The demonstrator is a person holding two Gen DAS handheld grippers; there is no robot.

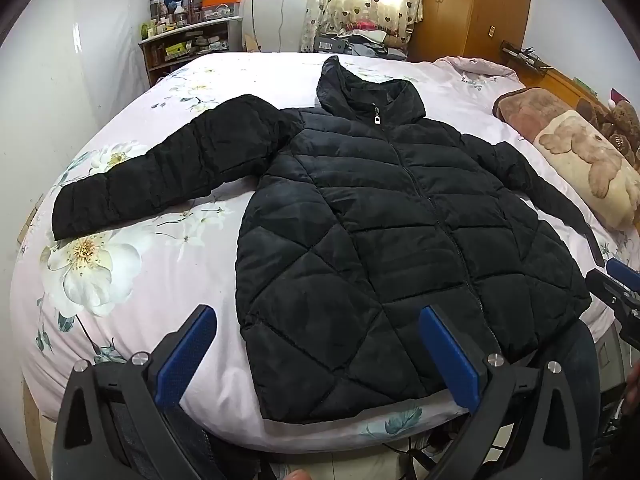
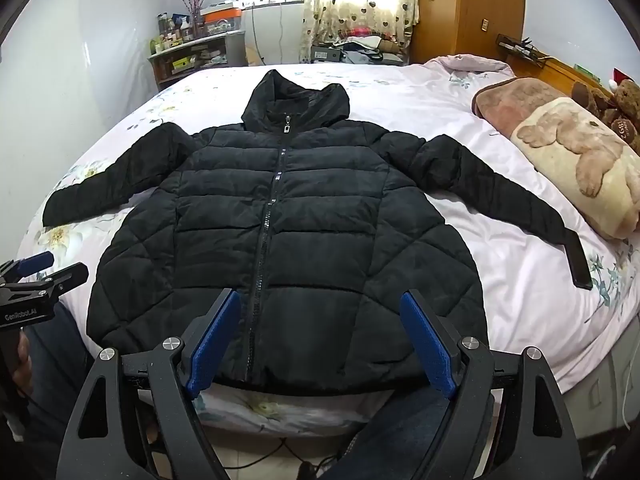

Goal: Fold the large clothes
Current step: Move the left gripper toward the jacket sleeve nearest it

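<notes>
A black quilted hooded jacket [image 1: 384, 240] [image 2: 280, 240] lies flat, zipped, front up on the bed, both sleeves spread outward and hood toward the far side. My left gripper [image 1: 318, 316] hovers open above the jacket's near hem, left of the zip, with nothing between its blue pads. Over the hem near the zip my right gripper [image 2: 322, 300] is open too, empty. The right gripper also shows at the right edge of the left wrist view [image 1: 616, 280]. In the right wrist view the left gripper [image 2: 44, 268] appears at the left edge.
The bed sheet [image 1: 120, 280] [image 2: 500, 280] is pale pink with large flowers. A bear-print blanket roll [image 2: 580, 160] and plush bears [image 2: 624, 104] sit at the right by the headboard. A cluttered shelf [image 1: 188, 44] and wardrobe [image 1: 472, 4] stand beyond the bed.
</notes>
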